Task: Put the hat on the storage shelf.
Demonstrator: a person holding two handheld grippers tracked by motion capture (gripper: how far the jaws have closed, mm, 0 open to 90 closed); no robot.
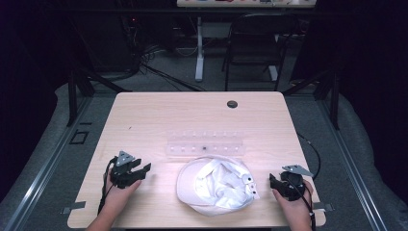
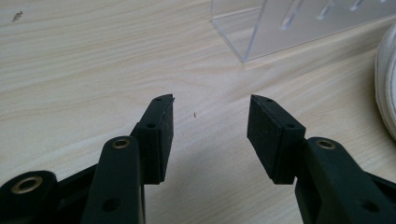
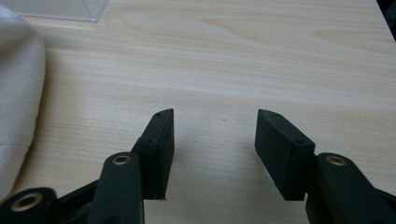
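A white cap (image 1: 214, 185) lies upside down near the front middle of the wooden table (image 1: 159, 115), its strap with snaps at the right. Behind it stands a clear acrylic rack (image 1: 204, 143). My left gripper (image 1: 144, 169) rests open on the table left of the cap, nothing between its jaws. In the left gripper view the left gripper (image 2: 211, 109) faces bare wood, with the rack (image 2: 299, 23) ahead and the cap's rim (image 2: 387, 84) at the right edge. My right gripper (image 1: 272, 180) sits open right of the cap. The right gripper (image 3: 215, 122) shows the cap (image 3: 18, 98) at its left.
A round cable hole (image 1: 232, 104) sits near the table's far edge. A dark chair (image 1: 255, 43) and a white desk leg (image 1: 199, 48) stand on the floor beyond. Black frame struts flank the table on both sides.
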